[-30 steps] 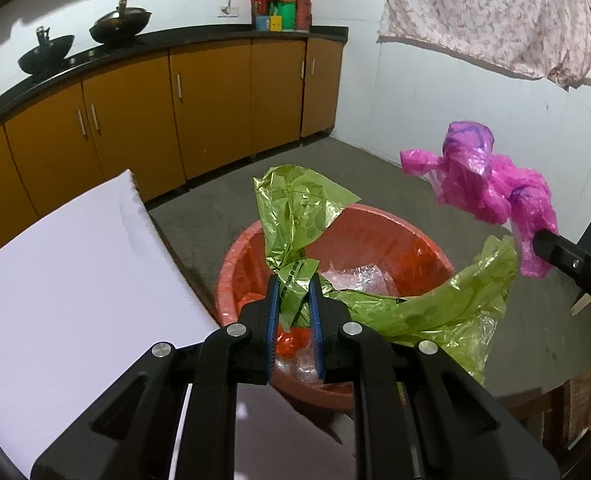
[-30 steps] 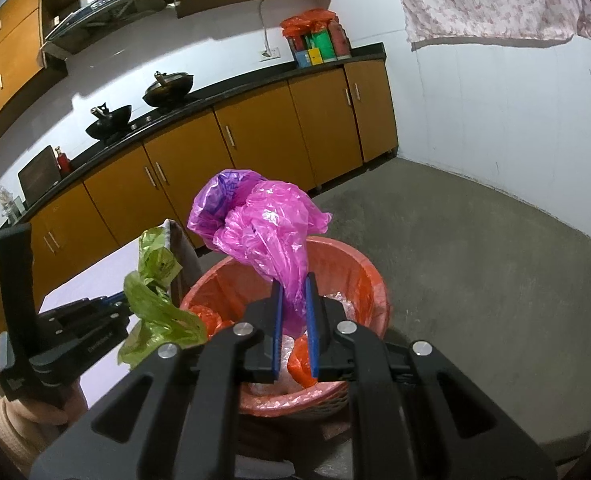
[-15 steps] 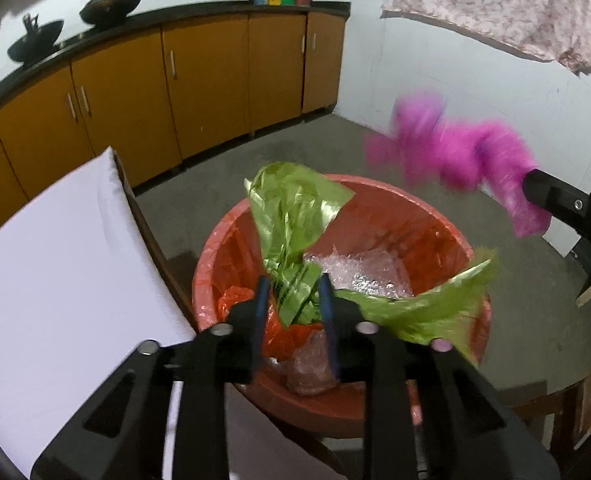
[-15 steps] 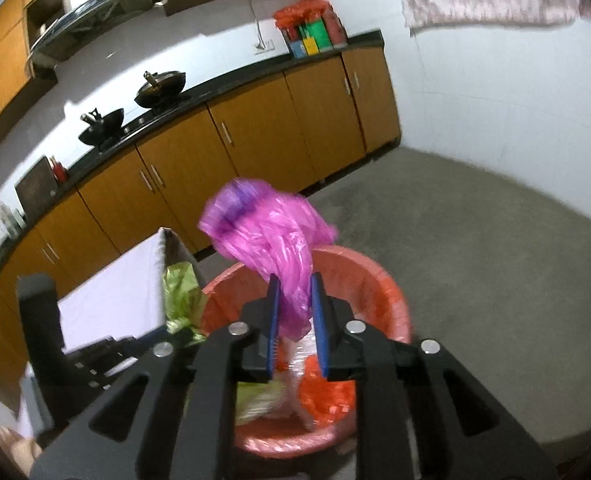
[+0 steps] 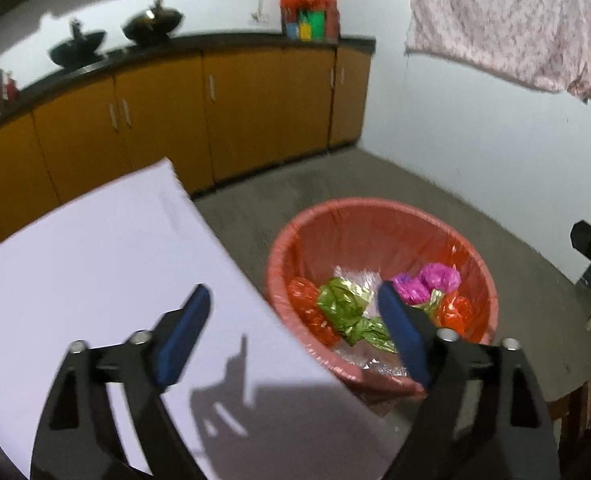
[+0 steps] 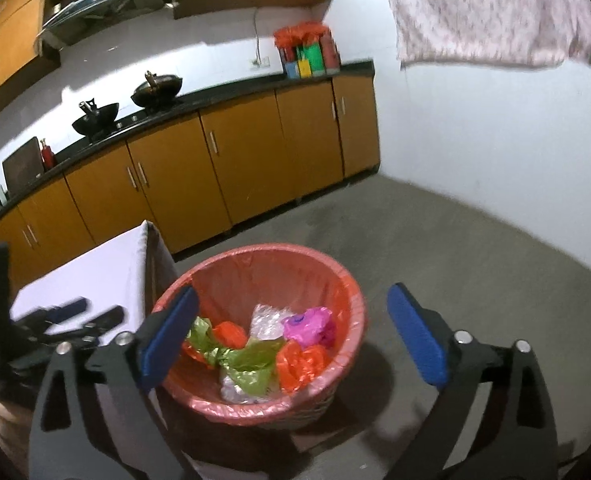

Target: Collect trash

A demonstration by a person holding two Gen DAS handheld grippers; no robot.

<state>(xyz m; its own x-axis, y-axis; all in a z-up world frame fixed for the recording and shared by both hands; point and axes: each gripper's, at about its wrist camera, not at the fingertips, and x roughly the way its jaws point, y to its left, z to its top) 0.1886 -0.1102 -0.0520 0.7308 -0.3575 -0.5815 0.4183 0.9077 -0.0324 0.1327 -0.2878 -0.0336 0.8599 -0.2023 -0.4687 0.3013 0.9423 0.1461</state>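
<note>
Both tongs opening, empty now; green bag [image 5: 341, 304] and pink bag [image 6: 309, 326] dropped from grip into bin [image 6: 315, 264].

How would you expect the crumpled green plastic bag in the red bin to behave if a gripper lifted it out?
The green plastic bag looks like thin crinkled film, so probably floppy and very light. Its glossy surface may slip between pads. It lies tangled among other wrappers in the red bin, so it might drag neighbours along.
</note>
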